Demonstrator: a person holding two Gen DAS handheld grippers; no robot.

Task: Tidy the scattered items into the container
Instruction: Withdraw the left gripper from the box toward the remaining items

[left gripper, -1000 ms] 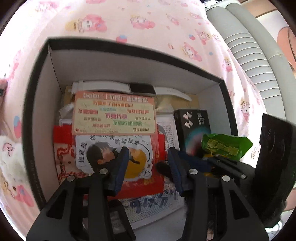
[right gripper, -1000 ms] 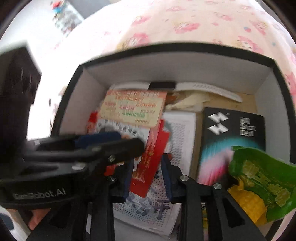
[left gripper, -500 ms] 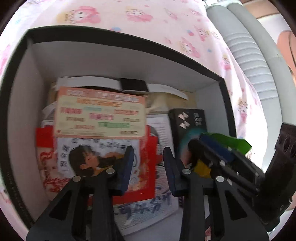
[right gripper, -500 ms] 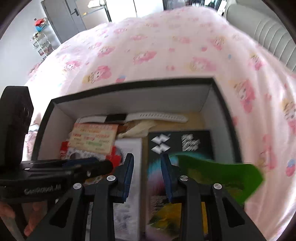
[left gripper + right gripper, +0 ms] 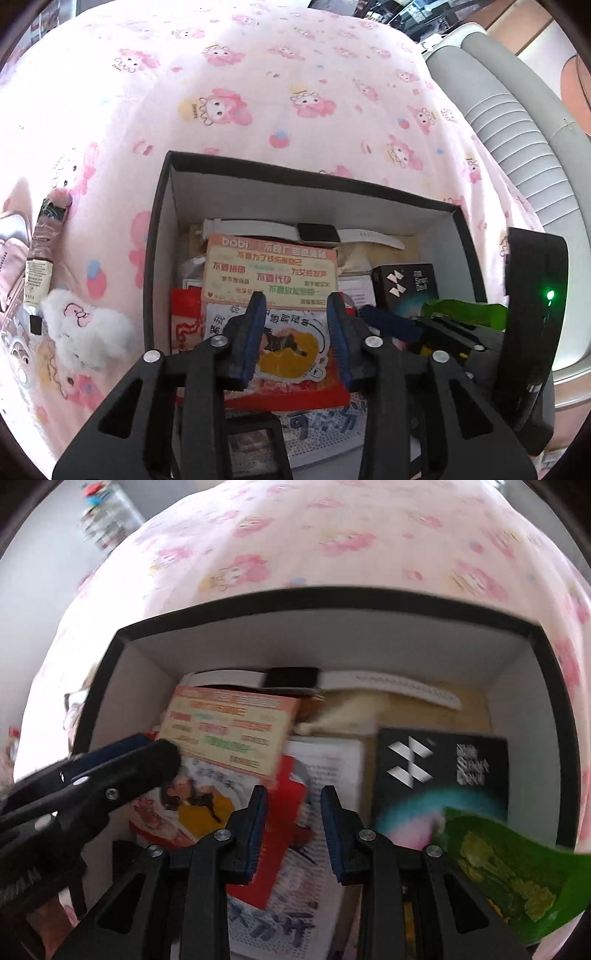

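A: Only the left wrist view shows the white plush (image 5: 86, 334) and brown sachet (image 5: 38, 254), outside the box (image 5: 162, 229) at 9 o'clock.

B: The left gripper (image 5: 295, 334) is opening, empty; the right gripper (image 5: 293, 825) is parted, empty. Readable: "babi" on the orange card (image 5: 271, 273), "Smart" on the black box (image 5: 439, 771).
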